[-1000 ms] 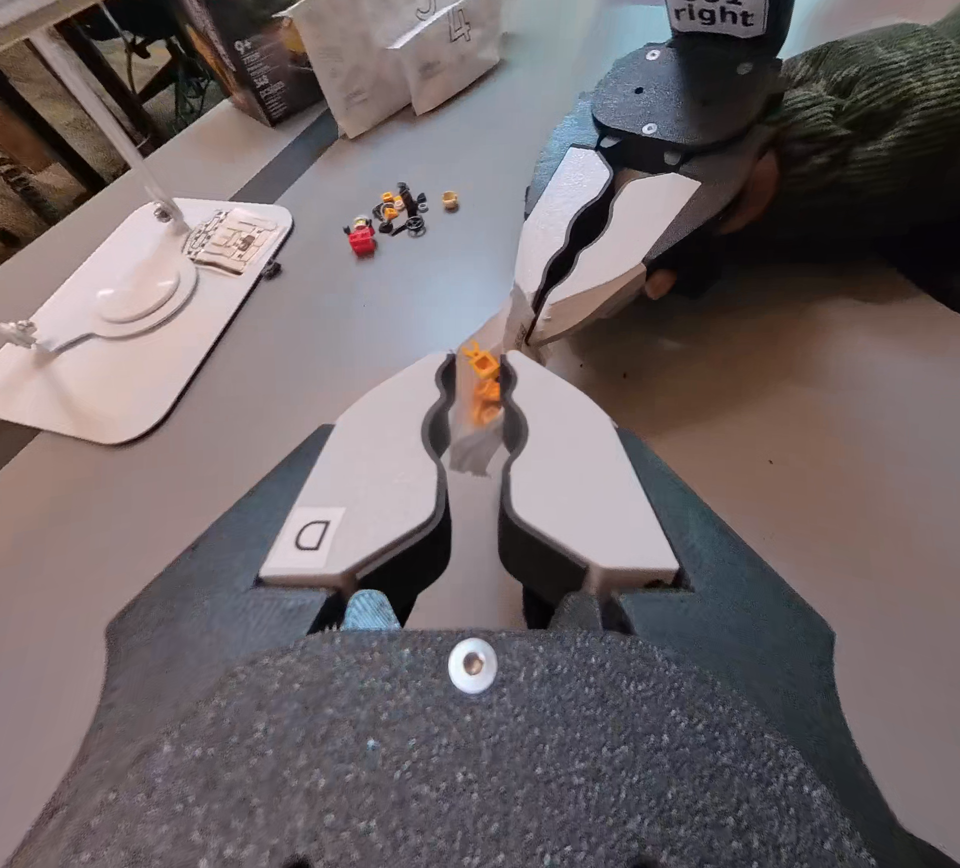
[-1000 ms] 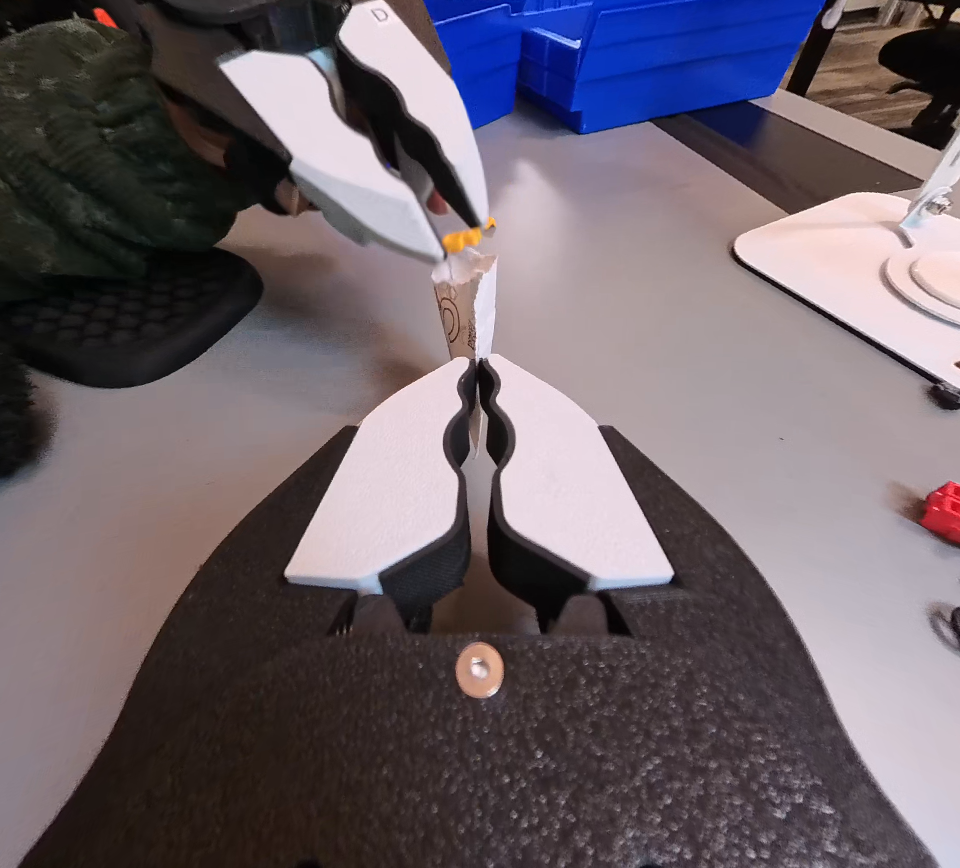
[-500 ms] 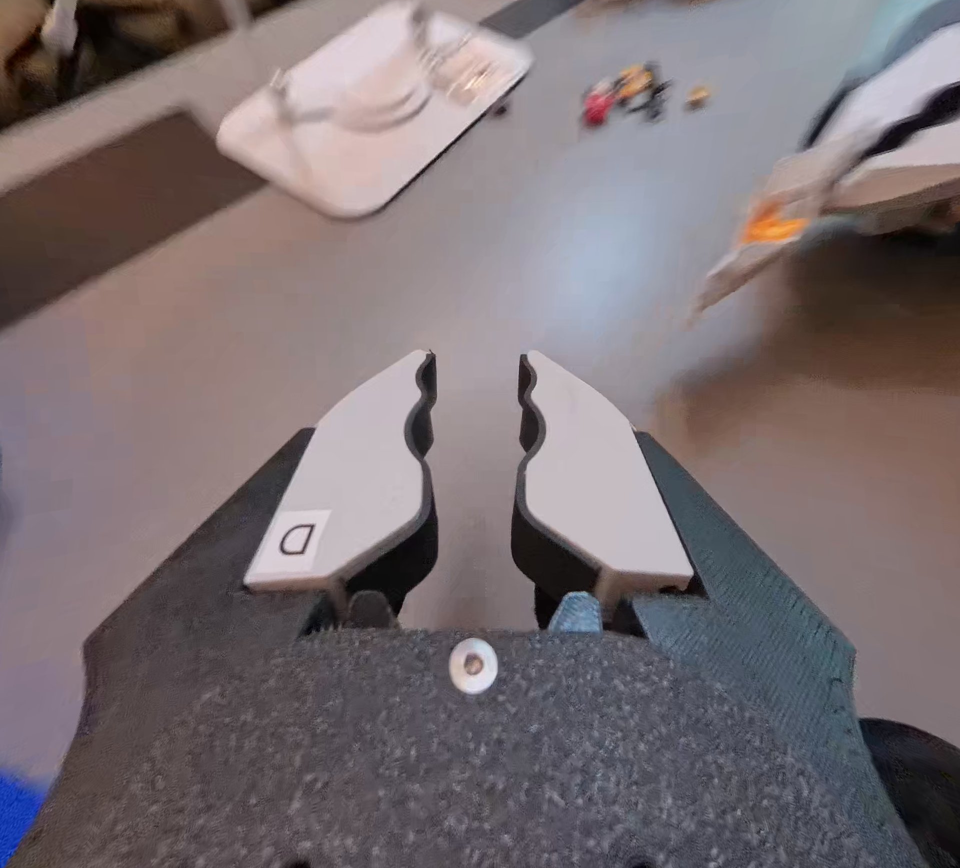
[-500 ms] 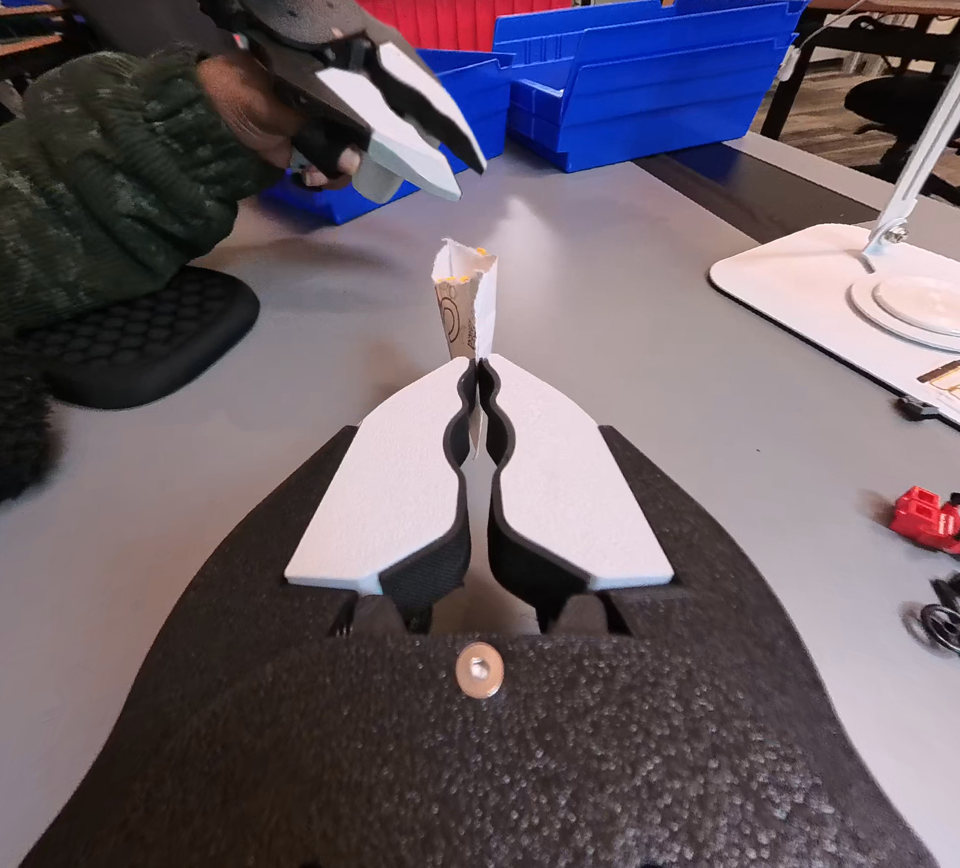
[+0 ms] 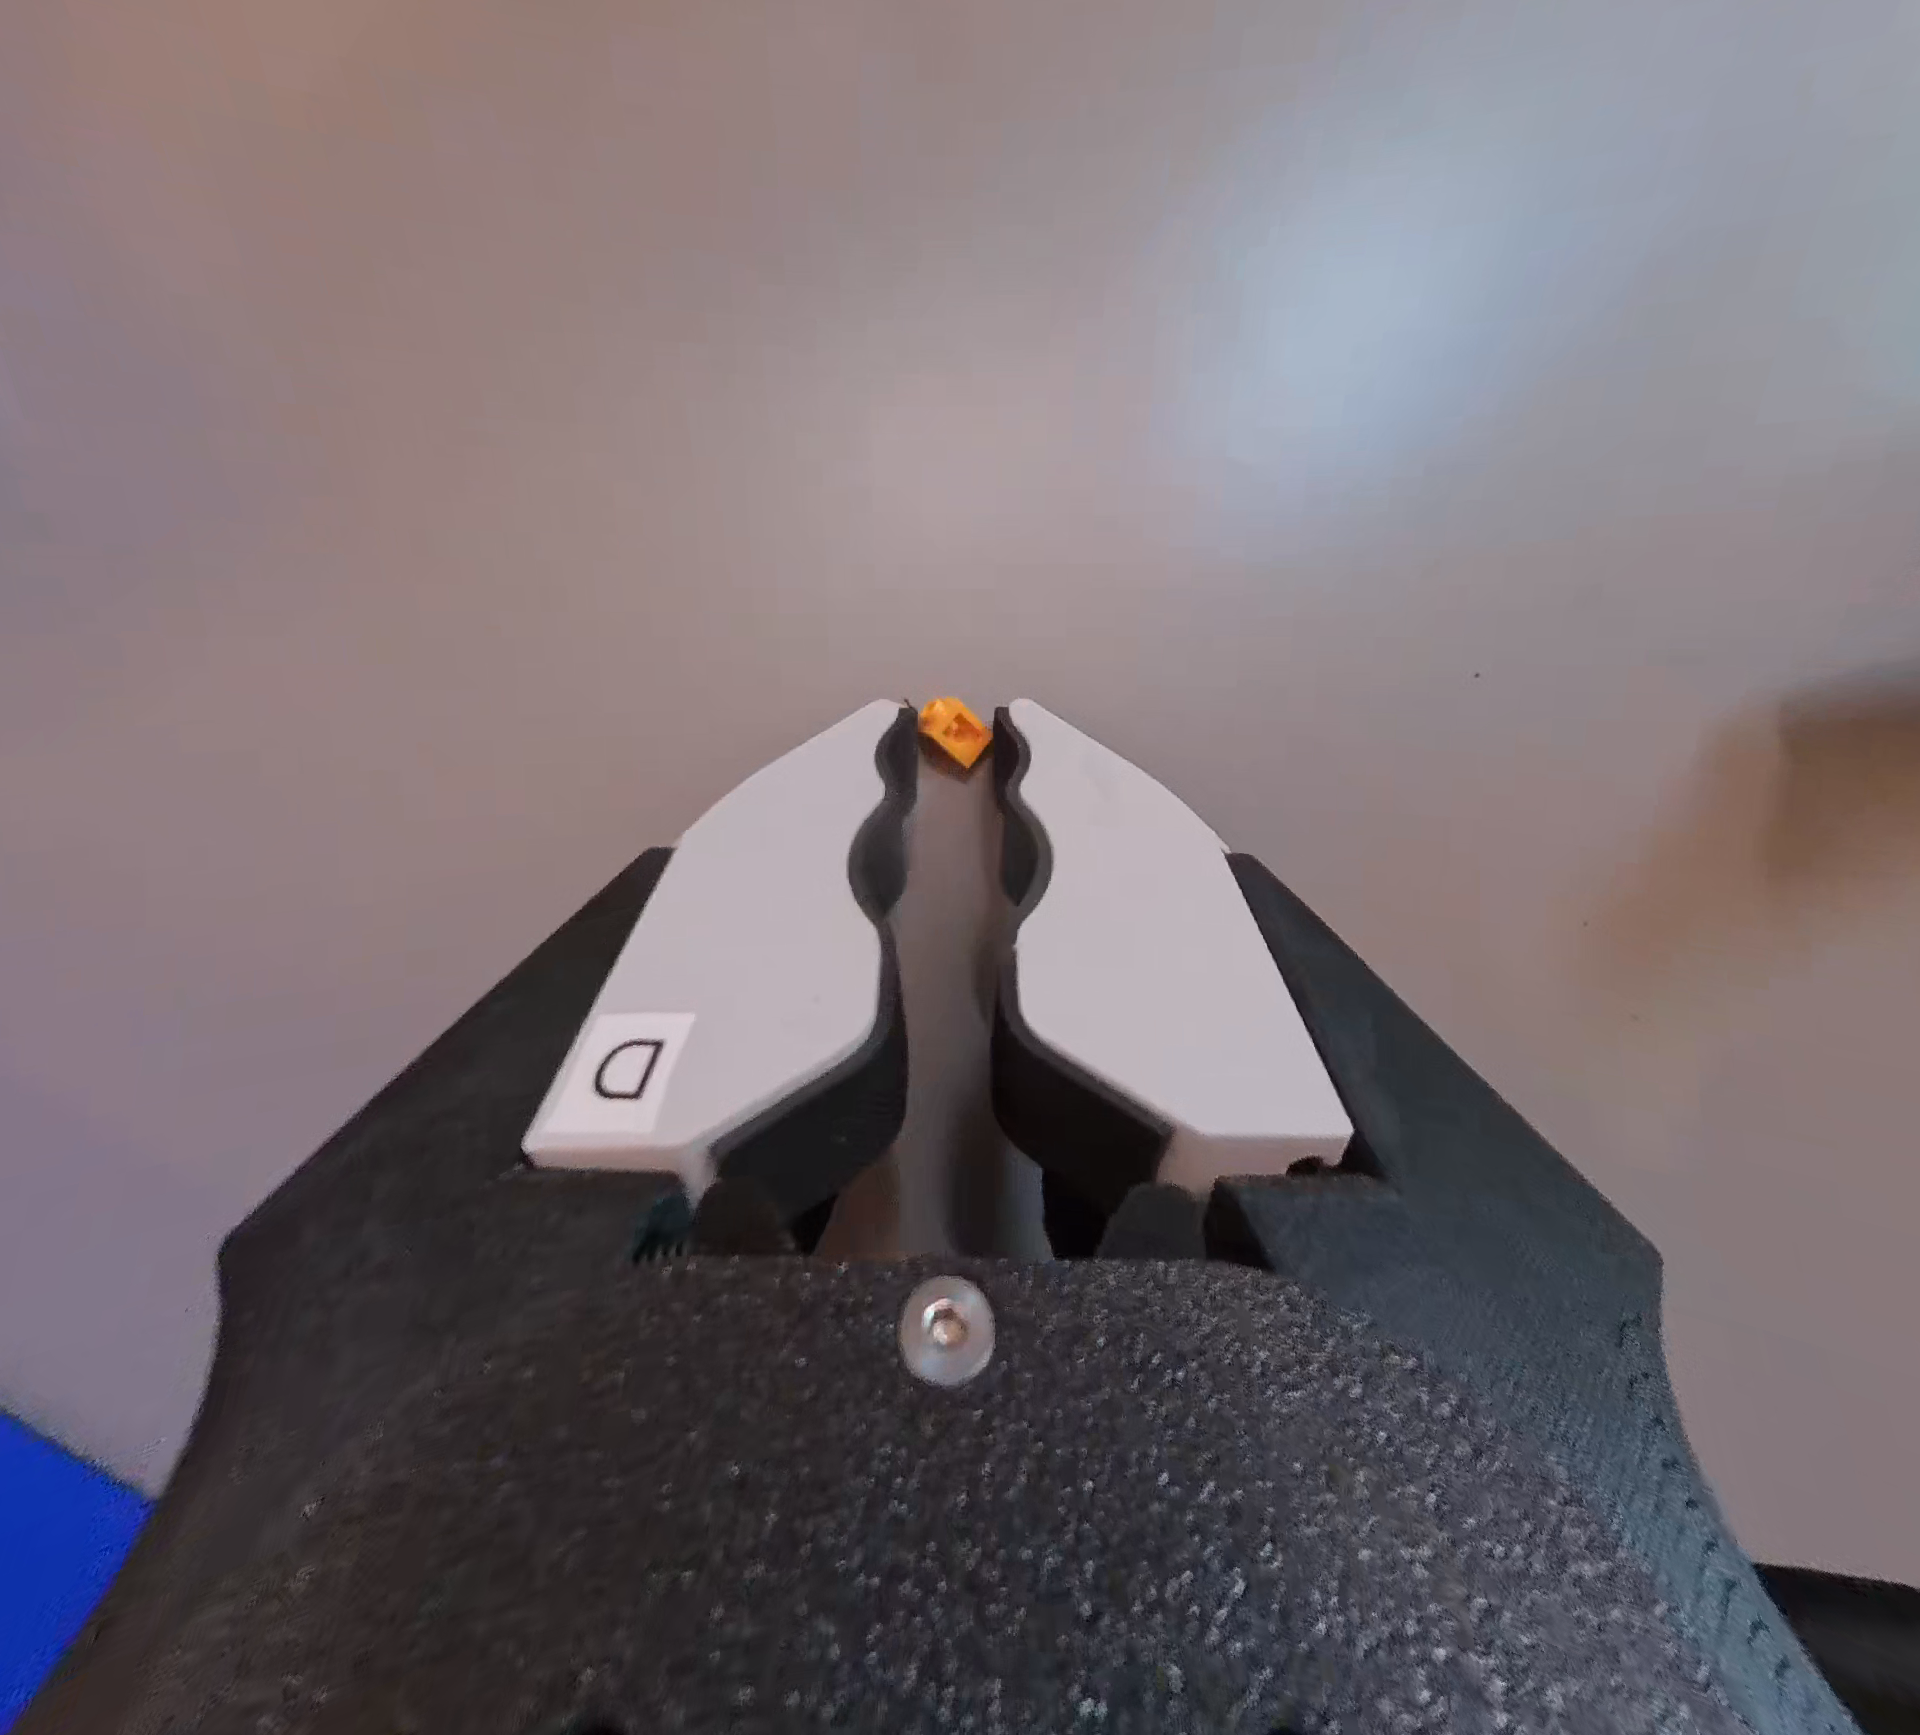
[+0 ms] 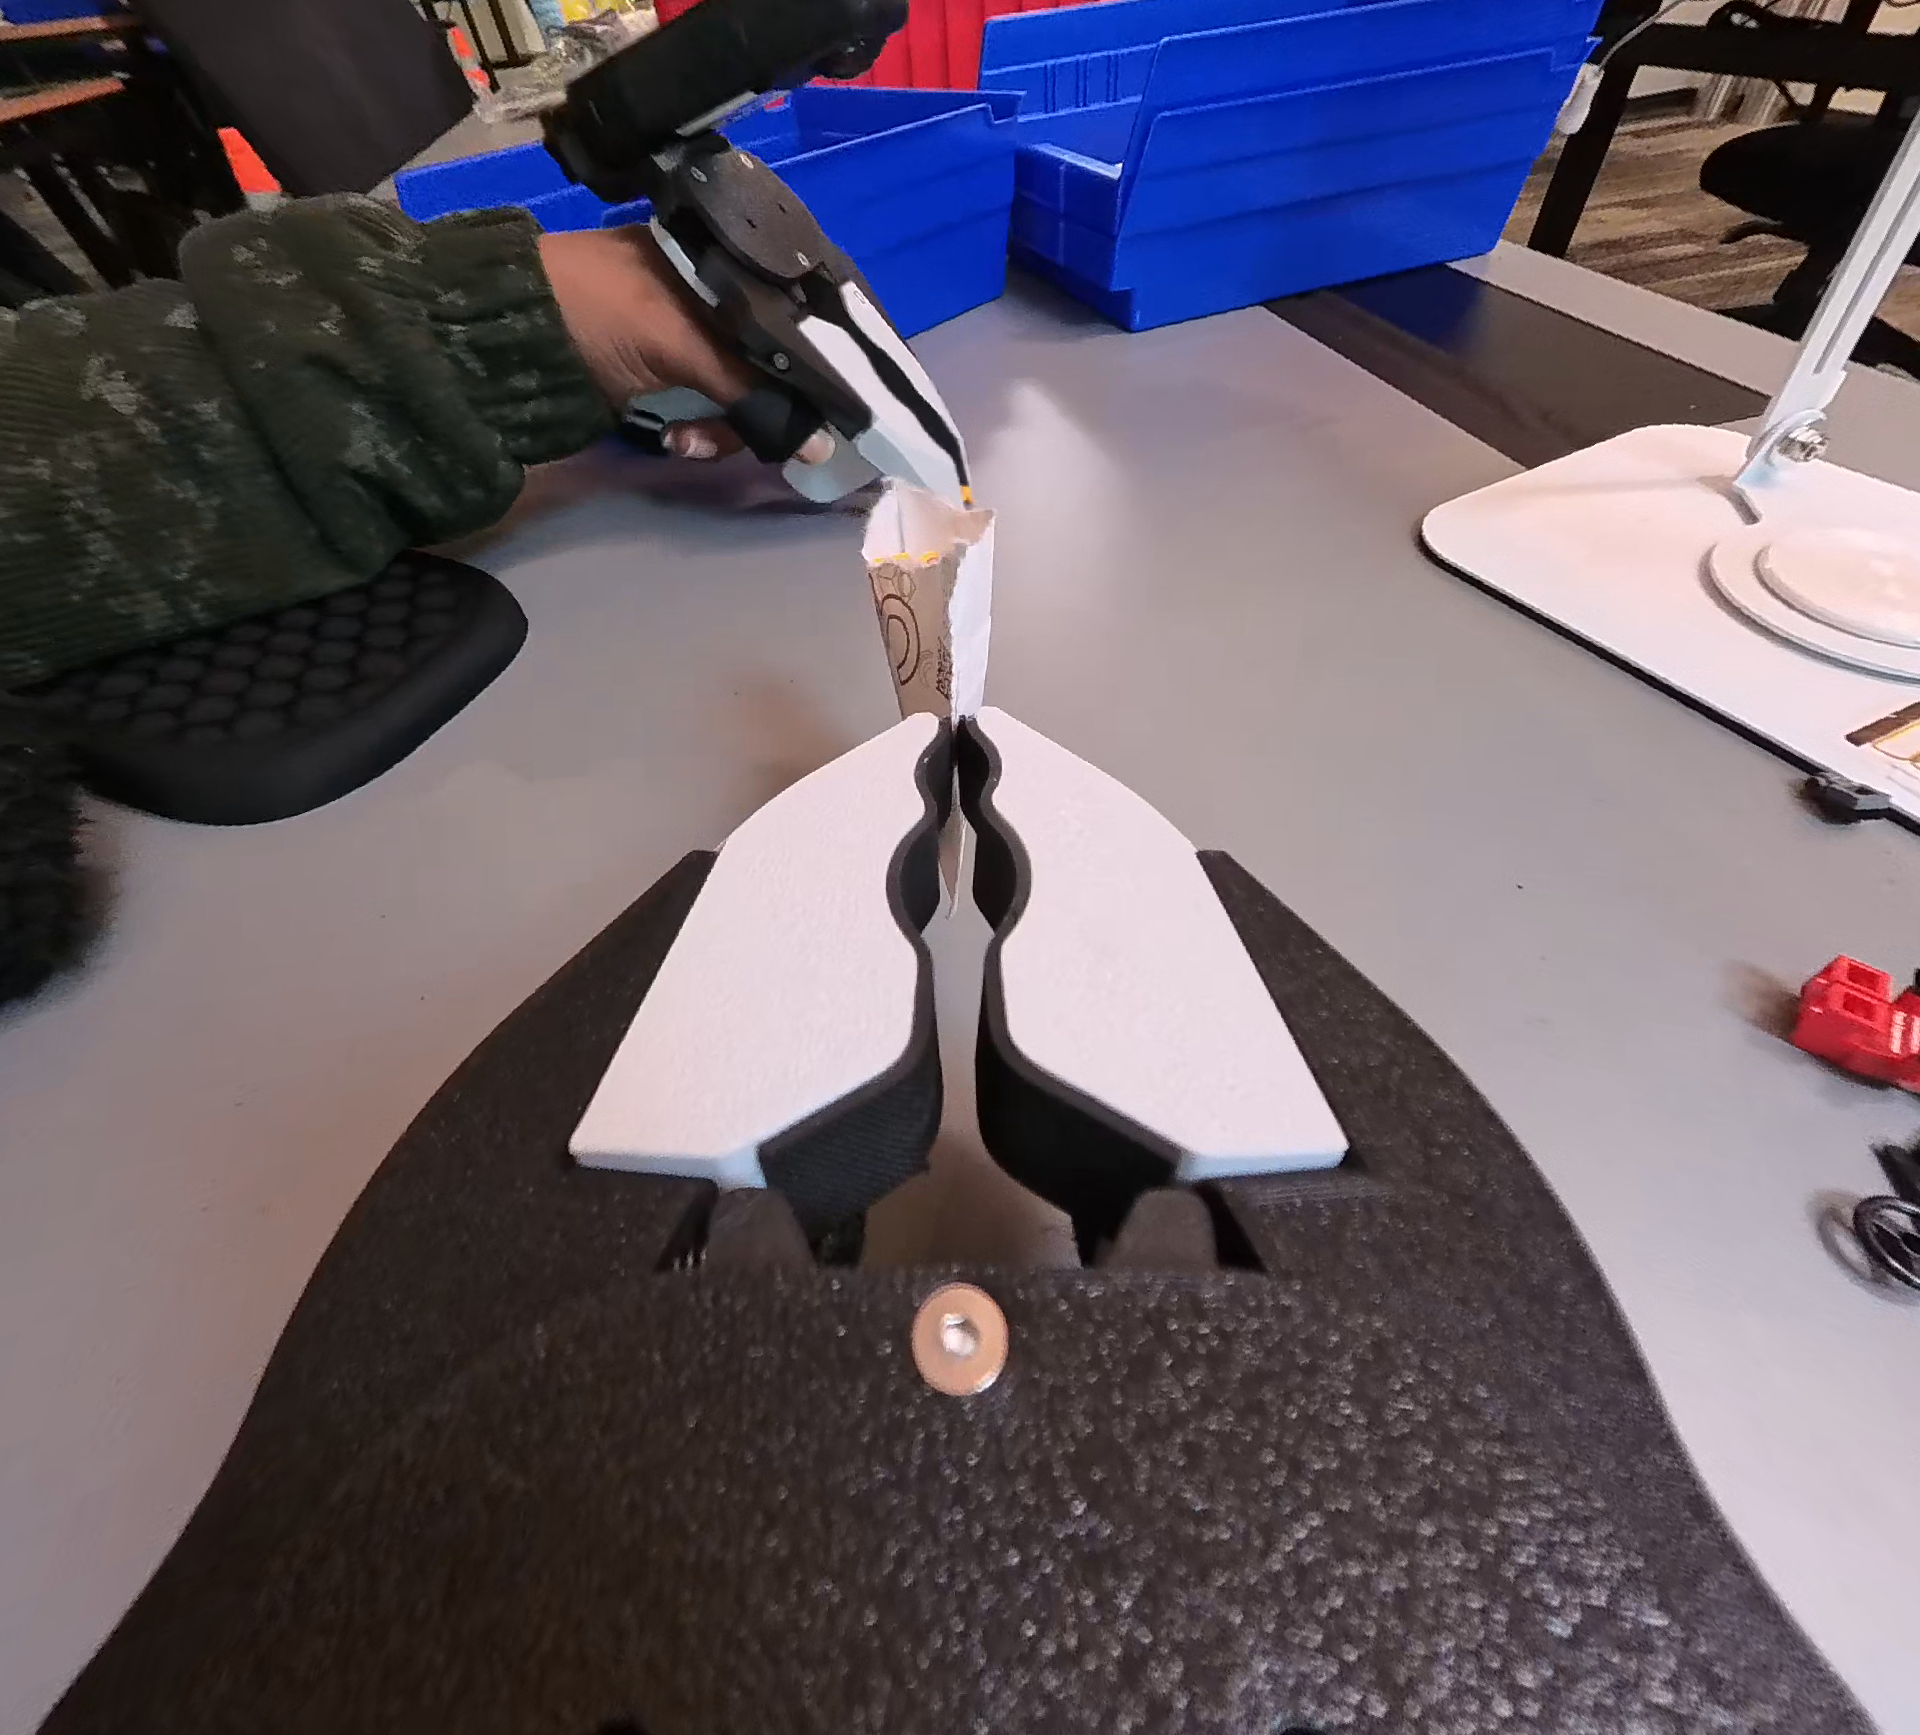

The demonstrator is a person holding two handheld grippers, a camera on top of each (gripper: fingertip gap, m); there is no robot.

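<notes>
My left gripper (image 5: 953, 729) pinches a small orange brick (image 5: 954, 736), tilted corner-on between its fingertips, above the torn mouth of a printed paper bag (image 6: 928, 620) that my right gripper (image 6: 956, 735), pressed together on its lower end, holds over the desk (image 6: 1247, 605).

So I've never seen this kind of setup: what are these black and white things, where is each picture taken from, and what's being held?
There is no robot. A person holds a hand-held gripper in each hand, each with a camera looking along its two white fingers. The left view looks down at the grey table: the left hand-held gripper pinches a small orange toy brick. In the right view, the right hand-held gripper is shut on a torn paper bag. Behind stand blue bins; red bricks lie to the right.
</notes>
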